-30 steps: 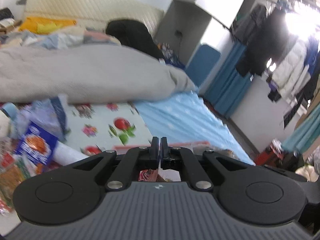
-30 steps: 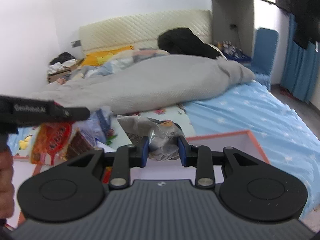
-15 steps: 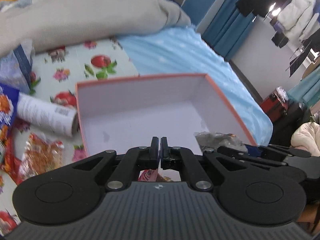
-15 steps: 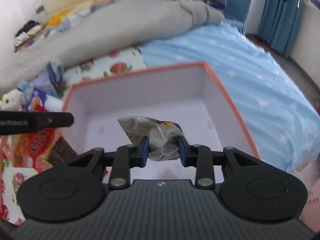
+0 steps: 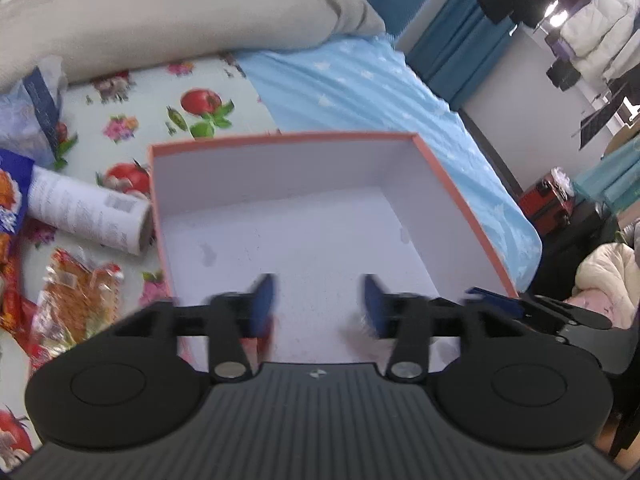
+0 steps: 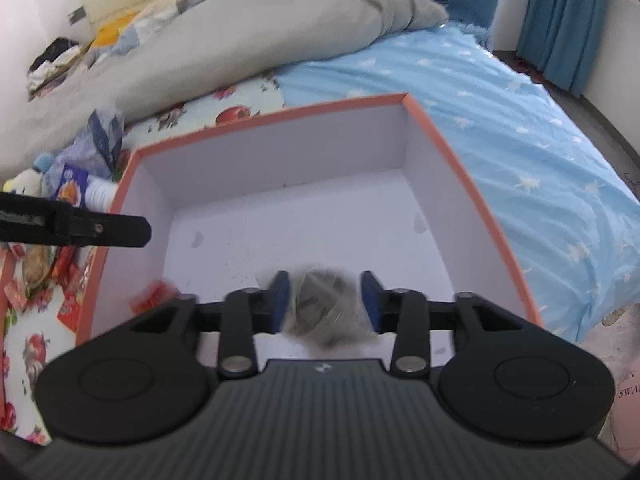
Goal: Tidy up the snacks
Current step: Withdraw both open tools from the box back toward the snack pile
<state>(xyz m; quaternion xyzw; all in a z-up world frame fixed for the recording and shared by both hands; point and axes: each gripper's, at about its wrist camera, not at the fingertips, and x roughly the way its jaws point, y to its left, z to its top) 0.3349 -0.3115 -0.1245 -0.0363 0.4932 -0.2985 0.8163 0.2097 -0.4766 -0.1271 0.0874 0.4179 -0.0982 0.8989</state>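
Two grippers over one orange-rimmed box (image 6: 472, 184). Right gripper (image 6: 325, 298): jaws opening, blurred grey snack bag (image 6: 326, 312) loose between them, above the box floor. Left gripper (image 5: 318, 300): jaws opening, nothing clearly between. Left of box: white tube (image 5: 86, 210), orange snack packets (image 5: 78, 300). Beyond box: grey duvet (image 6: 248, 36).

Bright daylight, window glare, fisheye bending, motion-blurred fingers (image 5: 262, 300).

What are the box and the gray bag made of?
Box: probably cardboard, with matte white walls, thin orange rim and crisp folded corners. Gray bag: likely thin crinkly plastic or foil, wrinkled and slightly shiny; it's blurred, so I can't be sure.
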